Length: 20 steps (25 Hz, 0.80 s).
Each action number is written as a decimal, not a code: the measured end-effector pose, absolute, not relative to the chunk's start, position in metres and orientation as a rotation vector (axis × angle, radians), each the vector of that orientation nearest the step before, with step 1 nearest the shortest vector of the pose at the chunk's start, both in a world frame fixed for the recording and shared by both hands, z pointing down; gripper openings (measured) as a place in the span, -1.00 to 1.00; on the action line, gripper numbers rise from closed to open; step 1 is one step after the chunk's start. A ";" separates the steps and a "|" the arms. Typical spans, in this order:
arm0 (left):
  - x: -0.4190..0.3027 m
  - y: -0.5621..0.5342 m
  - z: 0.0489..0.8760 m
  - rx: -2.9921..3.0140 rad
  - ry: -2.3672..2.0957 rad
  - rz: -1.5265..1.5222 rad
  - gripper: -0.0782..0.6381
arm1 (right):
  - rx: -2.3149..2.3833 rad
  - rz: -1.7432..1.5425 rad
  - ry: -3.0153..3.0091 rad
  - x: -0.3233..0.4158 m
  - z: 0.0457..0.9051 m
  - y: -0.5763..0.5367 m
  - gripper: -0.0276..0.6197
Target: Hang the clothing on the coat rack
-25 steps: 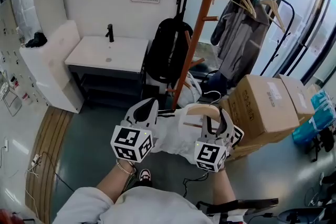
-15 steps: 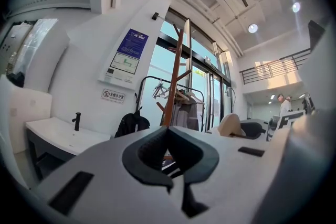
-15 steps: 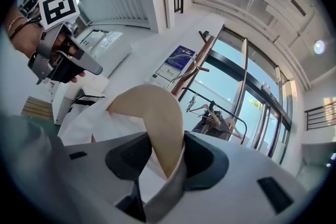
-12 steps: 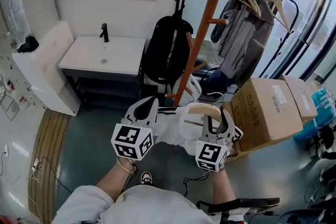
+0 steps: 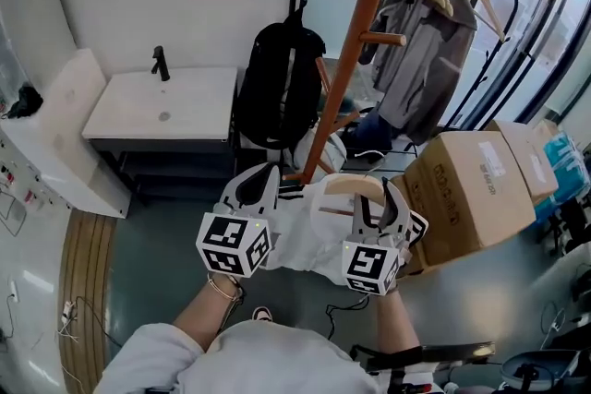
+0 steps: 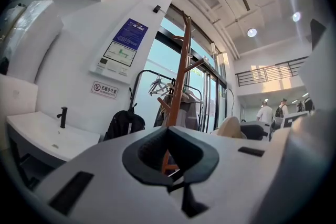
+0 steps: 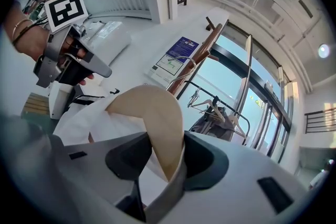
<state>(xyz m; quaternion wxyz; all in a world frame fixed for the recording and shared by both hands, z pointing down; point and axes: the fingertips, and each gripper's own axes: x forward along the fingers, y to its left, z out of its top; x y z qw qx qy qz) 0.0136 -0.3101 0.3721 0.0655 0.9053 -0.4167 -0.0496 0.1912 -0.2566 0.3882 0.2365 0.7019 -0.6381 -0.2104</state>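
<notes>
shirt (image 5: 305, 240) sits on a wooden hanger (image 5: 353, 187), carried level between both grippers. it's just short of the orange coat rack (image 5: 355, 51) and below the upper pegs. right gripper (image 5: 383, 215) is clamped on the hanger's shoulder with the collar trapped in the grip. left gripper (image 5: 257, 189) has its jaws together and looks pinched on the shirt's edge, which keeps the cloth spread.

step in hand, as we read it: bring the hanger up to a free peg and drop the hook on it.

how we'd do it well:
- pick the bare peg (image 5: 386, 39) on the right of the pole. the black backpack (image 5: 277, 78) fills the left side, so we stay off that.
- lift first, then go in. the hook (image 7: 192, 61) should clear the peg tip from above, not shove into it sideways.
- keep the right grip firm, since it carries the weight. left only steers the cloth, so no pulling or the shirt slides off the hanger.
- watch the hem near the cardboard box (image 5: 471, 189); it's an easy snag.
- once the hook sits, let go with the left first. release the right only when the hanger hangs on its own.

risk: the rack is a thin pole, so a hard bump could rock it.
</notes>
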 end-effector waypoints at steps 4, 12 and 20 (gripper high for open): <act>0.026 -0.327 0.375 2.745 -1.205 -0.144 -0.76 | 1.940 -0.574 -1.731 0.195 0.385 -0.266 -0.32; 0.047 -0.344 0.372 2.723 -1.184 -0.182 -0.76 | 1.914 -0.561 -1.760 0.204 0.375 -0.296 -0.32; 0.047 -0.365 0.360 2.688 -1.271 -0.196 -0.76 | 1.863 -0.582 -1.798 0.208 0.370 -0.313 -0.32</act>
